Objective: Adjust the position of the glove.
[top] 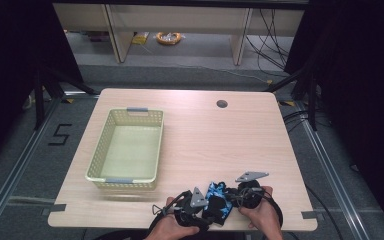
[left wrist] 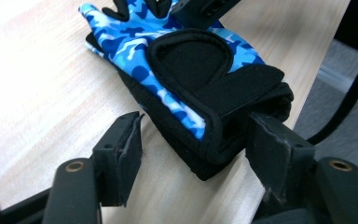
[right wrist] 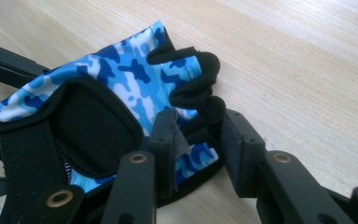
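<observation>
Currently, left gripper (left wrist: pixel 193 154): jaws open, straddling glove (left wrist: pixel 191 74) cuff
right gripper (right wrist: pixel 198 140): jaws pinching glove fingers (thin hold)
risk: fabric slips free off the bench (top: pixel 220 145) edge

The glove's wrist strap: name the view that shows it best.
The left gripper view: the black wrist strap lies close and whole across the glove. The right gripper view crops it at the edge; the high view shows it tiny.

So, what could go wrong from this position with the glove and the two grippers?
The left gripper stands open around the cuff of the glove: if lifted now, that end may sag. The right gripper seems to pinch only a few short fingers, so the fabric could slip out. The glove lies near the table edge and might drop off.
</observation>
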Motion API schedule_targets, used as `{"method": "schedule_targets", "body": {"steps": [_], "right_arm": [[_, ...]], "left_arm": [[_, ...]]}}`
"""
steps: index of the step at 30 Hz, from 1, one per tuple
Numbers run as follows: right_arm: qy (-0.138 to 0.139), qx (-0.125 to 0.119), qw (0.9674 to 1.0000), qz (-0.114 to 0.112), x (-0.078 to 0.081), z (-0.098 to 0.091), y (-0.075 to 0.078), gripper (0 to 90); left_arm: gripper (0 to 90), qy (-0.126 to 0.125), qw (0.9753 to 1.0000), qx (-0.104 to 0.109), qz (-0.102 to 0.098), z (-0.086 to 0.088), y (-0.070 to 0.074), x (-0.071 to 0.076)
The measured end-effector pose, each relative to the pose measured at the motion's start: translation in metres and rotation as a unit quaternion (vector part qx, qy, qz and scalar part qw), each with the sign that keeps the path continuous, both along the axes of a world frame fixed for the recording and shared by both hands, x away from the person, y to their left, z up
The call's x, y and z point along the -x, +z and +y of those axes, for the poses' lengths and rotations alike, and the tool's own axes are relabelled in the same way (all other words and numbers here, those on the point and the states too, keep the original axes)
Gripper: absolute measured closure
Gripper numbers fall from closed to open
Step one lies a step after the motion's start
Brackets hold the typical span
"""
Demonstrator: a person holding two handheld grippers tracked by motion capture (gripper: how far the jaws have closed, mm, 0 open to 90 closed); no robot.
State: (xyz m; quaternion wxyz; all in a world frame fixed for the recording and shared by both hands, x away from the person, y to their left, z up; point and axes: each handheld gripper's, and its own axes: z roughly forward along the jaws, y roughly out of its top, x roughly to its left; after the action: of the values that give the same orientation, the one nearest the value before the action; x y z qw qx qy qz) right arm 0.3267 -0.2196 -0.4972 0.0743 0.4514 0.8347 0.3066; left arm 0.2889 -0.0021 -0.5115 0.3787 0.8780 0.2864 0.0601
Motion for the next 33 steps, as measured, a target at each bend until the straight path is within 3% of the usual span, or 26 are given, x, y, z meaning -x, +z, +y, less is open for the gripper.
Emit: {"method": "schedule_targets", "body": {"steps": [3,5,6,7,9,12,13,16,18,20,22,23,24,25,27,29,32,33], "right_arm": [[0.006,0.002,1.0000,-0.005,0.000,-0.002,0.000,67.6],[0.008,0.001,1.0000,-0.004,0.000,-0.003,0.000,69.6],[0.008,0.001,1.0000,-0.004,0.000,-0.003,0.000,69.6],[0.008,-0.003,0.9999,-0.013,0.000,-0.004,-0.002,70.9],[0.008,-0.013,0.9999,0.002,0.000,-0.007,-0.002,75.6],[0.002,-0.028,0.9996,0.003,0.000,-0.008,-0.003,79.0],[0.006,-0.023,0.9997,0.008,0.001,-0.008,-0.002,81.0],[0.007,-0.025,0.9996,0.007,0.001,-0.008,-0.002,82.6],[0.015,-0.041,0.9988,0.021,0.001,-0.009,-0.002,83.2],[0.007,-0.039,0.9990,0.022,0.002,-0.009,0.000,83.6],[0.005,-0.027,0.9993,0.026,0.003,-0.010,0.004,83.6],[-0.004,-0.026,0.9995,0.019,0.004,-0.010,0.005,83.6],[0.000,-0.035,0.9994,-0.001,0.003,-0.011,0.005,83.7],[-0.009,-0.049,0.9986,-0.014,0.004,-0.009,0.004,83.7],[-0.002,-0.042,0.9991,-0.009,0.004,-0.010,0.009,83.6],[-0.003,-0.060,0.9977,-0.031,0.003,-0.007,0.008,83.6],[0.004,-0.059,0.9980,-0.023,0.002,-0.006,0.014,83.6],[-0.001,-0.073,0.9967,-0.036,0.001,-0.003,0.013,83.6]], "left_arm": [[50.3,-0.020,0.9997,-0.004,-0.012,-0.002,0.000,0.004],[56.0,-0.025,0.9995,-0.007,-0.019,-0.001,0.000,0.004],[56.0,-0.023,0.9997,0.000,-0.010,-0.001,0.000,0.004],[59.8,-0.026,0.9995,-0.005,-0.018,0.000,0.000,0.003],[68.6,-0.028,0.9994,0.003,-0.021,0.001,-0.001,0.003],[71.1,-0.032,0.9993,0.004,-0.020,0.002,-0.001,0.002],[73.0,-0.031,0.9994,0.012,-0.012,0.002,-0.002,0.002],[75.0,-0.033,0.9992,0.011,-0.018,0.003,-0.001,0.000],[76.2,-0.028,0.9994,0.016,-0.016,0.004,-0.002,0.001],[77.9,-0.034,0.9990,0.007,-0.028,0.005,0.000,-0.001],[78.8,-0.025,0.9993,0.013,-0.024,0.006,0.000,-0.002],[78.8,-0.032,0.9989,0.008,-0.034,0.007,0.001,-0.003],[78.9,-0.028,0.9991,0.018,-0.026,0.007,0.001,-0.002],[79.1,-0.024,0.9990,0.019,-0.031,0.008,0.002,-0.002],[79.4,-0.029,0.9988,0.017,-0.034,0.010,0.005,-0.003],[79.6,-0.029,0.9988,0.016,-0.036,0.014,0.007,-0.005],[79.9,-0.020,0.9988,0.026,-0.036,0.020,0.010,-0.006],[79.9,-0.018,0.9988,0.024,-0.037,0.022,0.011,-0.006]]}}
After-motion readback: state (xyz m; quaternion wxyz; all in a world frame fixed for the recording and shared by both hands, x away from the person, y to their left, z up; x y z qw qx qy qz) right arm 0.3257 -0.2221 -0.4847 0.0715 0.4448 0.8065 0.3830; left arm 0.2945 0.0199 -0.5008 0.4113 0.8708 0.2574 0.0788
